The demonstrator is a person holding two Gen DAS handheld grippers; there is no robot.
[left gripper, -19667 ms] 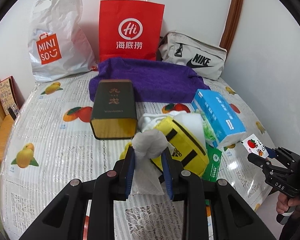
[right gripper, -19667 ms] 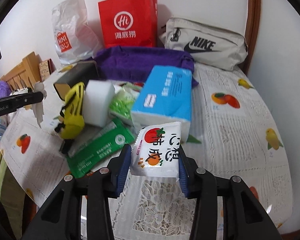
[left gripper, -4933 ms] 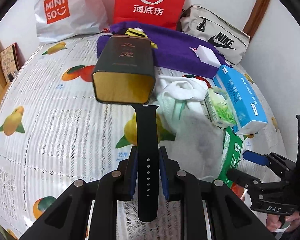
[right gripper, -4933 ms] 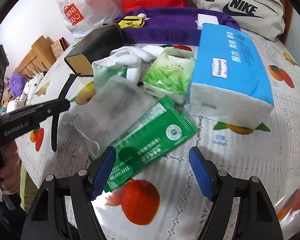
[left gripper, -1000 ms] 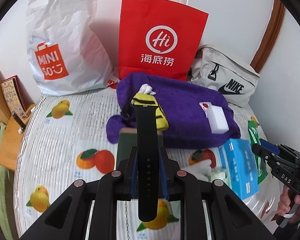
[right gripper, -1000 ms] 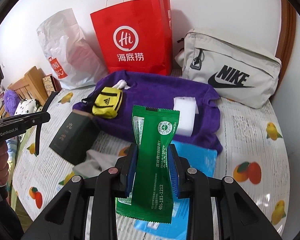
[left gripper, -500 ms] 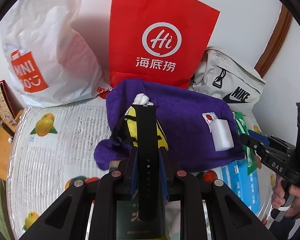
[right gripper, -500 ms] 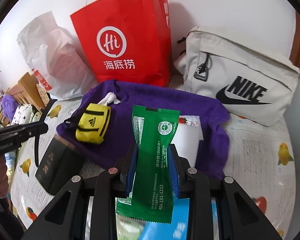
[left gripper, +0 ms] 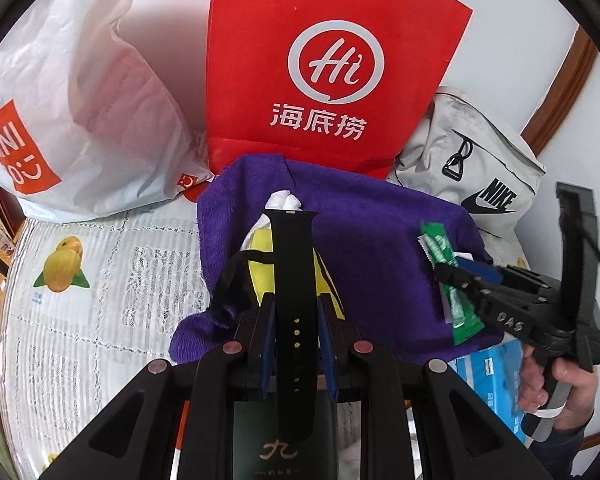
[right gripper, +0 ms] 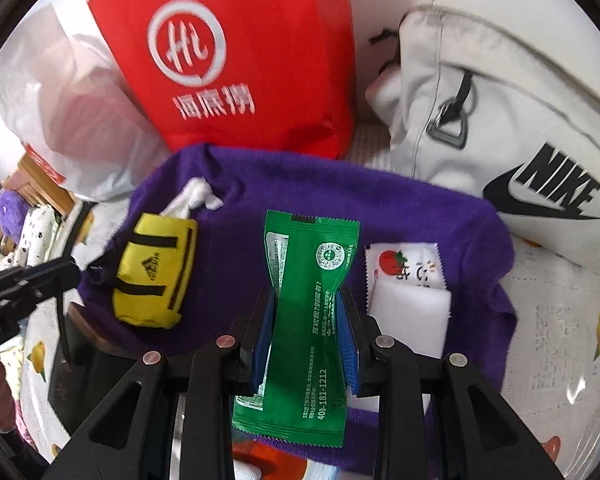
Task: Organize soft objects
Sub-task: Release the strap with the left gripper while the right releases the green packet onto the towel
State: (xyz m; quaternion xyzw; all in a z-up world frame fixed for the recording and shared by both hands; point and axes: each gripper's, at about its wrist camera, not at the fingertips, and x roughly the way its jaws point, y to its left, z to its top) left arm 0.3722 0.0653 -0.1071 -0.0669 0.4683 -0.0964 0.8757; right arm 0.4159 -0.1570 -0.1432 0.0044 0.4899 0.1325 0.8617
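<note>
Left hand-held gripper (left gripper: 296, 320) and right hand-held gripper (right gripper: 306, 328) both clamp narrow, apparently angled downward.

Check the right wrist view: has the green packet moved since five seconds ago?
Yes. The green packet, then flat on the tablecloth beside the blue tissue box, is now clamped in the right gripper above the purple towel.

light: bright, even | shadows: soft | blur: right view's upper half smeared | edges: fisheye-bent, black corners
</note>
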